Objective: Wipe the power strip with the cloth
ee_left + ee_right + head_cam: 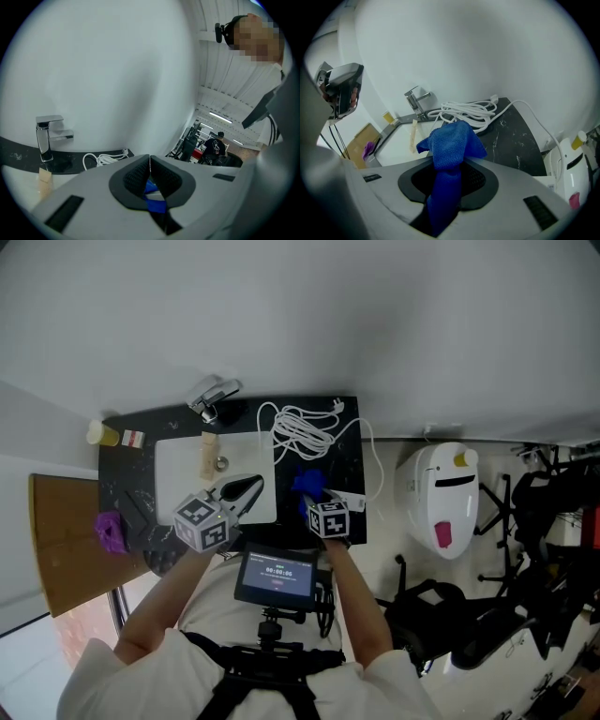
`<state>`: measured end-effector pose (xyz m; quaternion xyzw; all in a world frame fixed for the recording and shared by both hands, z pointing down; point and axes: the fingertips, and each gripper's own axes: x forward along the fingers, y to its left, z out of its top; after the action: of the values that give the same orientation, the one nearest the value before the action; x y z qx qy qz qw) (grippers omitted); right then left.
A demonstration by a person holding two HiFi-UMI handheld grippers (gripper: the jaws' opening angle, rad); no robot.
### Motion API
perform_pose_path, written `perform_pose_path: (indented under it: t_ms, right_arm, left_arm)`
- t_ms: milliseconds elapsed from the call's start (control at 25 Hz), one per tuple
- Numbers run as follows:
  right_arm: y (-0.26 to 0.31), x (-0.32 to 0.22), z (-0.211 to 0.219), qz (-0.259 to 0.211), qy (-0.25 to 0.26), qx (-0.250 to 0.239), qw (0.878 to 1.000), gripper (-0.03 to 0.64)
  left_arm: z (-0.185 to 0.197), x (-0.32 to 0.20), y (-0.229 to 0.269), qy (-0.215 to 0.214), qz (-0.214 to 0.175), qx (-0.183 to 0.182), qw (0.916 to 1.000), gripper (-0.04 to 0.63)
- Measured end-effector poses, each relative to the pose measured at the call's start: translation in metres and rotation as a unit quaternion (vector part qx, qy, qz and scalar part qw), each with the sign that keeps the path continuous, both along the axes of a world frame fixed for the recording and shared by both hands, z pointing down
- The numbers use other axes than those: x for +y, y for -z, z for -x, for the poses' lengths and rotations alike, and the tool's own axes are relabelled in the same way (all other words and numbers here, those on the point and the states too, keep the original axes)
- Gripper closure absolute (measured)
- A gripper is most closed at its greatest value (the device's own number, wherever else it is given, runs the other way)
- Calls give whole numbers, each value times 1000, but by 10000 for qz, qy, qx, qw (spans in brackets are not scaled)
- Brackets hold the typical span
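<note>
A blue cloth (pixel 307 482) hangs bunched from my right gripper (pixel 314 498), which is shut on it over the black counter (pixel 347 451); in the right gripper view the cloth (pixel 451 145) stands up between the dark pads of that gripper (pixel 450 174). A coiled white cord (pixel 300 432) with its plug lies just beyond the cloth. I cannot make out the power strip's body. My left gripper (pixel 246 491) hovers over the sink's near right corner, left of the cloth and apart from it. In its own view the left gripper (pixel 150 165) has its pads meeting, with a bit of blue showing below them.
A white sink (pixel 178 465) holds a beige stick (pixel 207 456), with a chrome faucet (pixel 214 397) behind it. A yellow bottle (pixel 101 433) and a purple object (pixel 110 531) sit at the counter's left. A white appliance (pixel 445 498) stands to the right of the counter.
</note>
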<state>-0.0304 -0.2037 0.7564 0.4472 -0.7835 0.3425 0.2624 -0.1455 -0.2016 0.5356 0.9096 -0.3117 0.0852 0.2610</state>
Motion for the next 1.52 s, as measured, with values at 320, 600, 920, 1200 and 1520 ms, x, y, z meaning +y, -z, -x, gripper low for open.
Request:
perform_pose_path:
  t_ms: [320, 600, 920, 1200, 1520]
  right_arm:
    - [-9, 3, -2, 61, -40, -281, 9996, 515]
    - [-6, 6, -4, 118, -85, -452, 9989, 515]
    - [-5, 8, -6, 146, 104, -475, 9987, 515]
    - [-8, 9, -7, 201, 159, -478, 9985, 515]
    - [-6, 10, -7, 264, 179, -508, 9982, 515]
  left_arm:
    - [-4, 9, 0, -34, 7, 1, 10000, 589]
    - [-10, 14, 6, 9, -4, 30, 10000, 589]
    - [-20, 19, 8, -10, -34, 6, 10000, 589]
    - [-23, 16, 5, 16, -84, -14, 10000, 589]
    - [-28, 18, 10, -27, -159, -8, 9999, 590]
